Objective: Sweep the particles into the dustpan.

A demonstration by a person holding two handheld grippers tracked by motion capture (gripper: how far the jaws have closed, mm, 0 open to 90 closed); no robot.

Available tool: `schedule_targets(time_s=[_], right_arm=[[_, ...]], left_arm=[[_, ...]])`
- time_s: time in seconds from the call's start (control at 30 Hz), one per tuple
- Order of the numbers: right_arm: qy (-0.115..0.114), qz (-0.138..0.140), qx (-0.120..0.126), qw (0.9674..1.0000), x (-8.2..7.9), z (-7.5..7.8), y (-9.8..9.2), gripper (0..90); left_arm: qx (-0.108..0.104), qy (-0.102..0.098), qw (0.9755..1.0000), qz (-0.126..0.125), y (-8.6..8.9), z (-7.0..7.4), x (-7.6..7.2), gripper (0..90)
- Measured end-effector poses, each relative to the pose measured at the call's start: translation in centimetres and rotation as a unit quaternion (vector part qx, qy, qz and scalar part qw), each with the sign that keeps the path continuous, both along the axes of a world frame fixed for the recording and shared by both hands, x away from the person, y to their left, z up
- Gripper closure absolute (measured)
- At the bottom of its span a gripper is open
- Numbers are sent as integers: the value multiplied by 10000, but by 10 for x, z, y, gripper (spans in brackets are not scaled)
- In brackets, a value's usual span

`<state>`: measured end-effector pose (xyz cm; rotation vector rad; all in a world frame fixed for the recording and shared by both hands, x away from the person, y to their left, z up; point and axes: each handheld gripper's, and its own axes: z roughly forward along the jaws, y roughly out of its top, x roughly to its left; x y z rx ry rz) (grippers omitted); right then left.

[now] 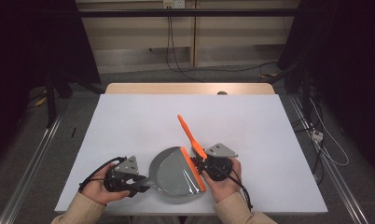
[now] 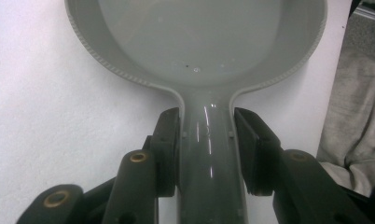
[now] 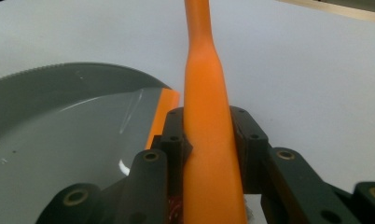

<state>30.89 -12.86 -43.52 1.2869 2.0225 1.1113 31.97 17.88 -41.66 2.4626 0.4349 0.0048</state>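
Note:
A grey dustpan (image 1: 174,173) with an orange front lip (image 1: 193,169) lies on the white table (image 1: 143,116) near its front edge. My left gripper (image 1: 140,183) is shut on the dustpan's handle (image 2: 208,140), a black pad pressing on each side of it. An orange brush handle (image 1: 189,132) slants up and away from the pan's lip. My right gripper (image 1: 202,164) is shut on that brush handle (image 3: 208,121) just beside the pan's orange lip (image 3: 161,112). The brush's bristles are hidden behind the gripper. A hand holds each gripper at the table's front edge.
The white table top stretches bare behind and to both sides of the pan. A wooden strip (image 1: 190,88) borders its far edge. Cables (image 1: 176,60) lie on the floor beyond, and a power strip (image 1: 317,136) lies on the floor to the right.

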Motion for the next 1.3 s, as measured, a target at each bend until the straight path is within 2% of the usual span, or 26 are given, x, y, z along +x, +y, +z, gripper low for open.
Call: schedule_targets(time_s=[0.43,0.67,0.8,1.1,1.2,1.3], right_arm=[[22,-179,229,9996,-5,0,13,704],[-39,-232,254,9994,-5,1,18,706],[-20,-211,306,9993,-4,2,20,707],[-56,149,778,9968,0,9,34,713],[-150,172,750,9969,3,13,33,713],[-222,122,752,9968,6,18,23,713]], left_arm=[[2,67,9999,115,-11,0,-1,629],[-38,97,9998,185,-11,0,-1,630],[-73,125,9997,179,-11,0,-1,630],[-91,129,9997,191,-9,-2,-1,630],[-112,136,9996,198,-8,-2,0,630],[-106,138,9997,191,-8,-2,0,629]])
